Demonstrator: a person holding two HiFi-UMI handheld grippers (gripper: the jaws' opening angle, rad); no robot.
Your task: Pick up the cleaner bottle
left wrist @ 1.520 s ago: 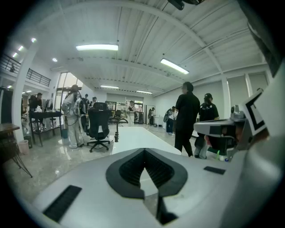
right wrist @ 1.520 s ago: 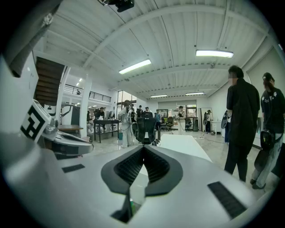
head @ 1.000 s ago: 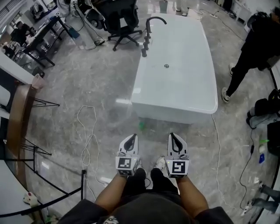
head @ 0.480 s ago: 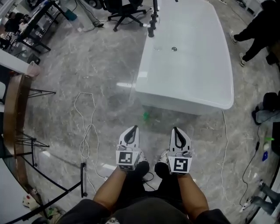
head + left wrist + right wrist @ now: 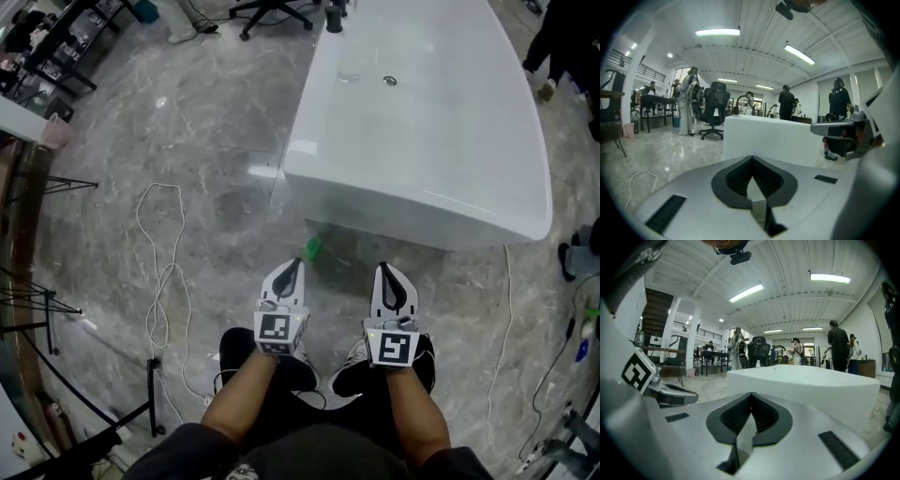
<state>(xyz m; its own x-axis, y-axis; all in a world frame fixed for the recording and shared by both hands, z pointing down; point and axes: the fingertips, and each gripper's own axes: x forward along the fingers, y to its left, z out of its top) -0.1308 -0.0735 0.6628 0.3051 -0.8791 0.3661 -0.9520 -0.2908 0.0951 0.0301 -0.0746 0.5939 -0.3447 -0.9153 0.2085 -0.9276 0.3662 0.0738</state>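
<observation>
A small green thing [image 5: 313, 247], blurred and too small to name for sure, lies on the grey marble floor beside the near wall of a white bathtub [image 5: 487, 202]. My left gripper [image 5: 290, 264] is shut and empty, its tip just short of the green thing and slightly to its left. My right gripper [image 5: 387, 268] is shut and empty too, further right, pointing at the tub. In the left gripper view the closed jaws [image 5: 752, 157] face the tub wall [image 5: 768, 136]; the right gripper view shows closed jaws [image 5: 751, 393] below the tub rim [image 5: 811, 378]. Neither gripper view shows the green thing.
A white cable [image 5: 161, 272] loops over the floor at the left, next to black stand legs [image 5: 56, 309]. Another cable [image 5: 502, 328] runs down the right. A black faucet [image 5: 334, 17] stands at the tub's far end. People [image 5: 786, 103] stand beyond it.
Both grippers have come down toward the floor, and the view has closed in on the tub. The green thing now lies just ahead of the left gripper's tip. Jaws stayed shut.
</observation>
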